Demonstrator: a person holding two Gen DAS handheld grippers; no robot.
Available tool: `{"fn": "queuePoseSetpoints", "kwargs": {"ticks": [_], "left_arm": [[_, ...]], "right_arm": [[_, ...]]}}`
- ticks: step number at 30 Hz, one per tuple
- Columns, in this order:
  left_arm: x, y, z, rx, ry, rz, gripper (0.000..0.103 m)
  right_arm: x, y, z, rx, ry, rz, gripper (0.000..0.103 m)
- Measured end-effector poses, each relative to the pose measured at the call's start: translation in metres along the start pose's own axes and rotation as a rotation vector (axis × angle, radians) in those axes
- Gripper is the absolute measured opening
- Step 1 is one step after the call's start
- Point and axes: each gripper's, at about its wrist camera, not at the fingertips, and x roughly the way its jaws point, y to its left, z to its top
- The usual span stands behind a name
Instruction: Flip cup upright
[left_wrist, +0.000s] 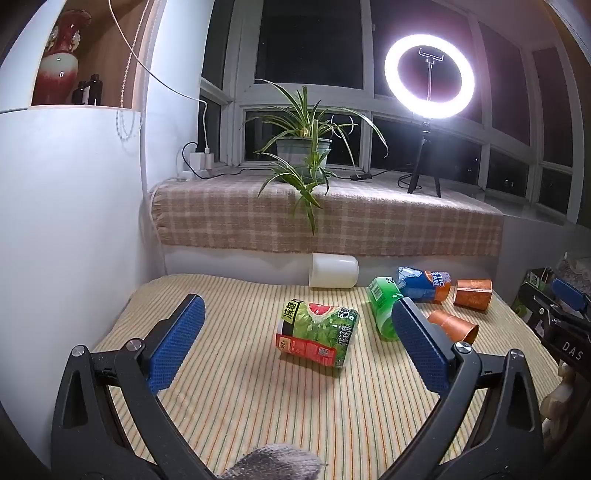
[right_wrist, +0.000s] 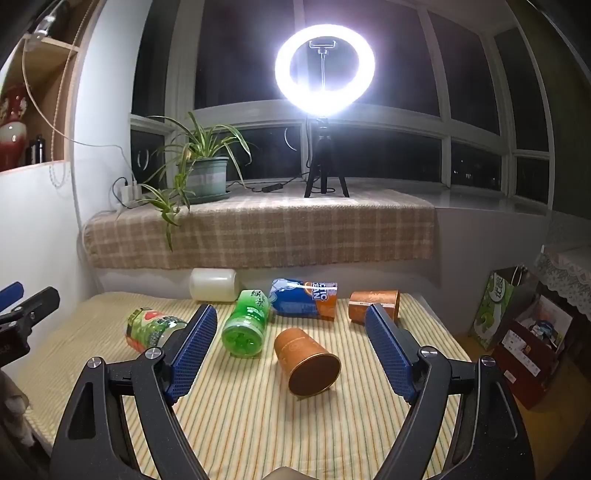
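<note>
Right wrist view shows six cups lying on their sides on the striped bench (right_wrist: 240, 417): two orange cups, nearest (right_wrist: 306, 363), far (right_wrist: 375, 304), plus four others. Right claw (right_wrist: 291, 349) gapes wide, empty, level above it; left claw (left_wrist: 297, 341) likewise.

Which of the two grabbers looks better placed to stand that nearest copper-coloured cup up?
Probably the right. The right gripper is open with the copper cup lying on its side directly between its fingers. The left gripper, also open, faces the red-and-green cup instead.
</note>
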Motion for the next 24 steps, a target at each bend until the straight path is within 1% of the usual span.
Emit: {"fn": "queuePoseSetpoints", "kwargs": {"ticks": [24], "left_arm": [[0.0019, 0.0024, 0.0027, -0.001, 0.004, -0.001, 0.103]], "right_arm": [[0.0073, 0.0065, -0.0057, -0.007, 0.015, 0.009, 0.082]]}}
